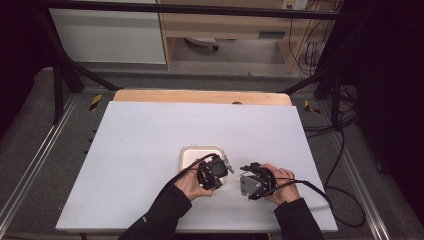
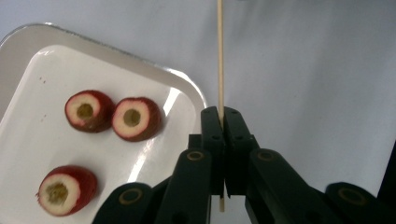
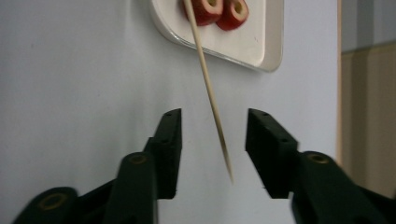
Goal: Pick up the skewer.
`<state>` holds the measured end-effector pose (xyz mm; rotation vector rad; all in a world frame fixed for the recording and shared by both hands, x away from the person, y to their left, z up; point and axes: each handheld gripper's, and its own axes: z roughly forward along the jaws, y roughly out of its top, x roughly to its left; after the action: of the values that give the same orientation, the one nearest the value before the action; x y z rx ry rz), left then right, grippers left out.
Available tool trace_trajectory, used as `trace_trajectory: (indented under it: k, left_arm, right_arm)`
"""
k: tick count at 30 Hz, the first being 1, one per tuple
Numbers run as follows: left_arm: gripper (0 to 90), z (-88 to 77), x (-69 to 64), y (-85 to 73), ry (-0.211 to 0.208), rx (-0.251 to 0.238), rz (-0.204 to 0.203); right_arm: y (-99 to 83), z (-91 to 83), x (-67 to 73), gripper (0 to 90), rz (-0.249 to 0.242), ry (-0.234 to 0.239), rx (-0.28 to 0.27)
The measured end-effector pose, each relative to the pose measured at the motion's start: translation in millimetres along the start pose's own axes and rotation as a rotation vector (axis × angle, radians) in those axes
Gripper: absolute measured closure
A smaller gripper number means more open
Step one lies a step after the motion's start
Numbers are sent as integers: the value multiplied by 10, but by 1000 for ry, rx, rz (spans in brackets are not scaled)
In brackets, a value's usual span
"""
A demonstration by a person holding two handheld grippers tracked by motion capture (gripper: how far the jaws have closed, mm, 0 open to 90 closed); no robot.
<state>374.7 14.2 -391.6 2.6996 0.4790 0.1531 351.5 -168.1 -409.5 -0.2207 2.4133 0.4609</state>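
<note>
My left gripper (image 2: 221,112) is shut on a thin wooden skewer (image 2: 220,56), which sticks out past the jaw tips over the white table. A white tray (image 2: 28,35) to its left holds three red-skinned cored fruit slices (image 2: 88,110) (image 2: 136,118) (image 2: 65,189). My right gripper (image 3: 214,116) is open; the skewer (image 3: 210,93) runs between its jaws and neither pad touches it. Behind it lie the tray (image 3: 261,46) and two slices (image 3: 208,9). In the high view the left gripper (image 1: 225,169) and the right gripper (image 1: 243,172) face each other just in front of the tray (image 1: 190,152).
A white board (image 1: 150,140) covers the table, with a wooden strip (image 1: 200,96) along its far edge. Black cables (image 1: 340,195) trail off the right side. A black frame with rails surrounds the table.
</note>
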Motion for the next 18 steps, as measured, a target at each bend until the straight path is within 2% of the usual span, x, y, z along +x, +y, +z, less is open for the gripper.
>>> trace_trajectory:
  k: [4, 8, 11, 12, 13, 16, 18]
  left_arm:
    - [886, -60, 42, -125, 22, -9, -3]
    - [886, -121, 79, -281, 42, -49, -44]
    - [885, -161, 101, -402, 66, -93, -77]
    - [885, -161, 101, -402, 66, -93, -77]
    - [885, -186, 115, -484, 74, -126, -104]
    - [885, -215, 131, -600, 95, -173, -151]
    - [885, -238, 133, -668, 110, -205, -183]
  right_arm:
    - [-65, -24, -44, 418, 204, 8, -34]
    - [-131, -32, -96, 320, 417, 31, -49]
    - [-169, -24, -120, 264, 523, 39, -60]
    - [-178, -21, -127, 250, 550, 44, -65]
    - [-186, -20, -134, 238, 576, 48, -66]
    - [-197, -4, -147, 184, 658, 79, -48]
    - [-199, 17, -158, 156, 696, 99, -30]
